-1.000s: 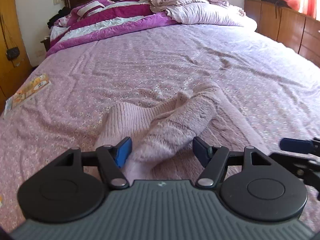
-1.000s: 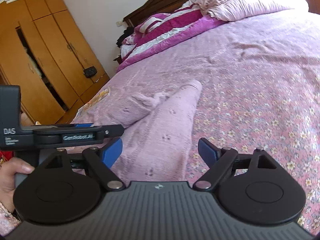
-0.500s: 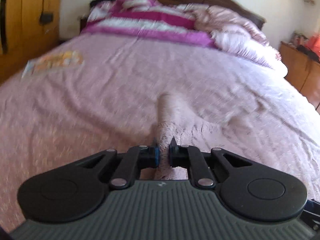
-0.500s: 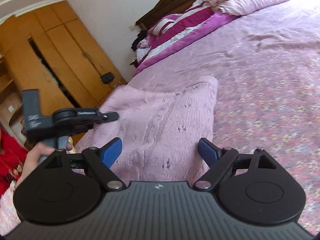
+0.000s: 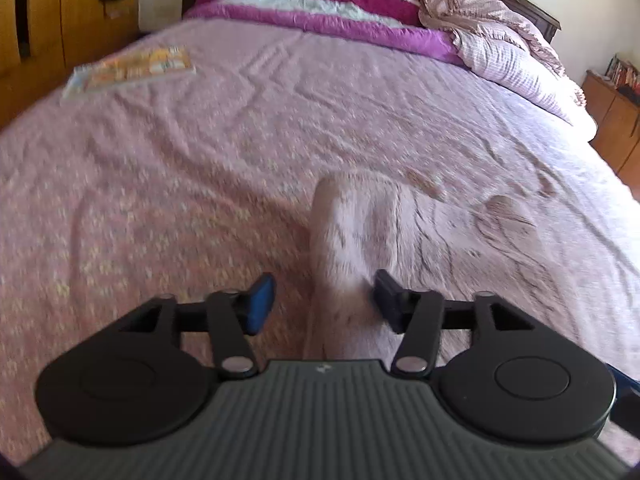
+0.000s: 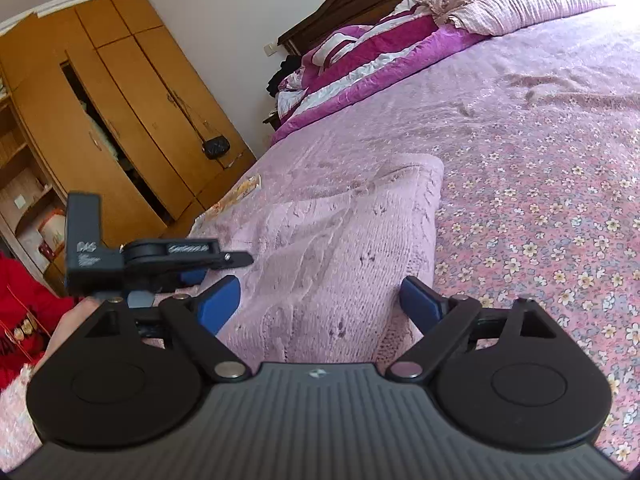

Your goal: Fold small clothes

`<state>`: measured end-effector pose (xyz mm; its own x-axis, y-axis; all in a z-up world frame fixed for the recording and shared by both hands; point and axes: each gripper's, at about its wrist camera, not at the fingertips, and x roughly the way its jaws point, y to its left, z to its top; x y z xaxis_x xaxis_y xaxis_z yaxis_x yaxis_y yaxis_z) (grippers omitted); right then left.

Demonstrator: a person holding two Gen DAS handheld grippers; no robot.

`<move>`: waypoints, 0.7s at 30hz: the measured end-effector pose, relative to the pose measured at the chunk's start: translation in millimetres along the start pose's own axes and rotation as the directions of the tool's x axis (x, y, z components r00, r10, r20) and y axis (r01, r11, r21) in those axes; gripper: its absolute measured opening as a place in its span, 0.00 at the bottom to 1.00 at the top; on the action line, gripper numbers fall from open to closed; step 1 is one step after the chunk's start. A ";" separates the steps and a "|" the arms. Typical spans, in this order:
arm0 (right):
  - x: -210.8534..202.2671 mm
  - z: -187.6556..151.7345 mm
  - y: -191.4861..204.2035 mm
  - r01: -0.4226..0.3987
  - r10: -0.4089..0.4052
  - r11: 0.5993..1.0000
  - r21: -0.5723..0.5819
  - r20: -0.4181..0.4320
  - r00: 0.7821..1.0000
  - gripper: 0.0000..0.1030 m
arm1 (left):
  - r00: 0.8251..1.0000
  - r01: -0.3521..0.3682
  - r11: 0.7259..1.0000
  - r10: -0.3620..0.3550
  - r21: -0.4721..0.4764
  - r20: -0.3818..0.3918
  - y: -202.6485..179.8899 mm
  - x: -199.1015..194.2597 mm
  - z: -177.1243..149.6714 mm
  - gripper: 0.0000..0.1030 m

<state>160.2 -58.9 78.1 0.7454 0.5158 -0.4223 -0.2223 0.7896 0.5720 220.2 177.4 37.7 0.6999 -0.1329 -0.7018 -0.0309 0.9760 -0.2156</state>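
Observation:
A pale pink knitted sweater (image 6: 340,248) lies folded on the flowered pink bedsheet (image 6: 540,208). In the left wrist view a raised fold of the sweater (image 5: 354,232) runs between the pads of my left gripper (image 5: 323,302). Its jaws are opening; the right pad is at the fabric and the left pad stands clear. My right gripper (image 6: 319,302) hovers over the sweater's near edge, its jaws wide and still opening, with knit between them but not pinched. The left gripper (image 6: 224,264) also shows at the sweater's left side in the right wrist view.
A colourful booklet (image 5: 132,68) lies on the bed's left side. Purple and white duvets (image 5: 340,12) are heaped at the headboard. A wooden wardrobe (image 6: 120,120) stands left of the bed and a dresser (image 5: 616,120) to the right. A person's hand (image 6: 76,320) holds the left gripper.
The left gripper shut on the sweater's fold, carried it sideways while rolling, and has now opened again. The sleeves no longer stick out. The right gripper has stayed open in place.

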 end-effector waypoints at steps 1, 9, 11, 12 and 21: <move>-1.4 1.6 -2.5 0.001 -0.001 1.000 0.021 0.006 1.000 0.92 | 1.000 0.025 0.999 -0.025 -0.022 -0.017 4.0 -3.4 -1.0 0.65; 7.8 10.1 -33.3 0.010 -0.002 0.987 0.158 -0.053 0.999 0.98 | 0.977 0.161 0.979 -0.176 -0.124 -0.118 16.0 -16.9 -22.3 0.67; 14.9 9.3 -38.6 0.000 0.016 0.982 0.187 -0.083 0.996 0.98 | 0.971 0.183 0.972 -0.202 -0.144 -0.128 16.2 -15.7 -27.8 0.67; 19.0 8.5 -40.1 -0.005 0.025 0.980 0.200 -0.100 0.995 0.98 | 0.967 0.197 0.968 -0.217 -0.155 -0.131 16.6 -14.5 -30.8 0.67; 52.4 3.6 -40.7 -0.053 0.094 0.969 0.242 -0.159 0.983 1.00 | 0.929 0.310 0.913 -0.350 -0.267 -0.122 26.3 -1.0 -43.8 0.67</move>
<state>210.6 -65.2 35.2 0.6116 0.6339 -0.4733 -0.1031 0.6571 0.7468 187.5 195.6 3.0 0.5740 -0.4865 -0.6587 -0.0021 0.8036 -0.5952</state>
